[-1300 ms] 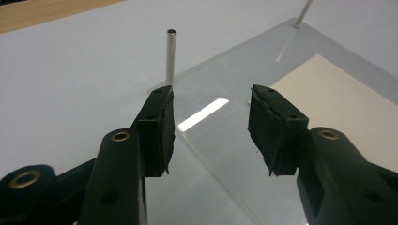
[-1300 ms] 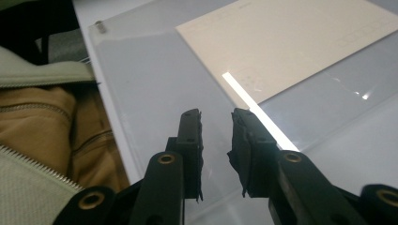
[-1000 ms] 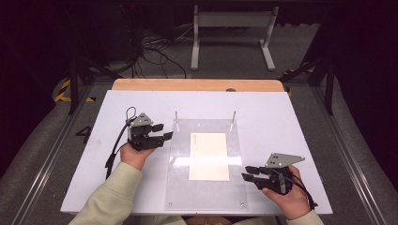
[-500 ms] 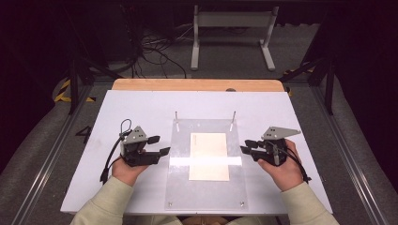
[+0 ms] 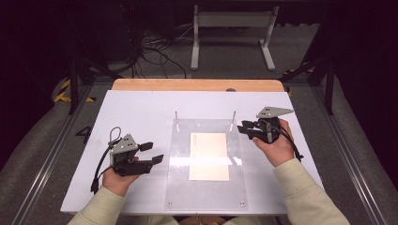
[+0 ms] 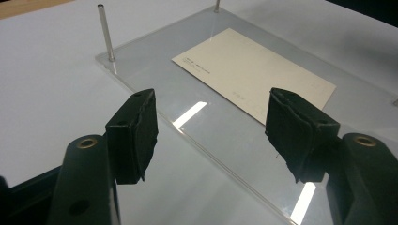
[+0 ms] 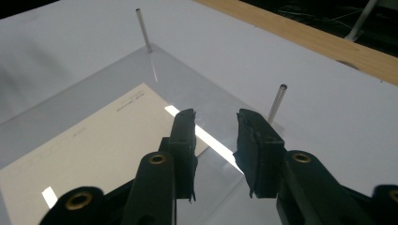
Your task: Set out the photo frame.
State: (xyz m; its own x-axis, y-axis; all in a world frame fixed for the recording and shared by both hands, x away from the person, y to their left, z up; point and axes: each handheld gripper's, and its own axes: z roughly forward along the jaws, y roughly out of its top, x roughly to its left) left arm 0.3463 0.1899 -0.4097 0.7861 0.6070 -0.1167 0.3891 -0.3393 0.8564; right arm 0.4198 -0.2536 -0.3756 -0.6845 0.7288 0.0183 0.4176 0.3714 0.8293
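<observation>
While the cream card lies flat under the clear plate mid-table, long axis near to far, I see my left gripper spread wide, just been opening, empty; right gripper narrow, empty.

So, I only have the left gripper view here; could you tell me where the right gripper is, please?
Observer: The right gripper hovers at the far right corner of the clear plate, close beside the metal pin there.
Operator: Thank you. Is it holding anything?
Observer: No. In the right gripper view its jaws stand apart with nothing between them.
Operator: And is it near the card?
Observer: Not touching. The card lies mid-plate, and the gripper's tips are beyond its far right corner.
</observation>
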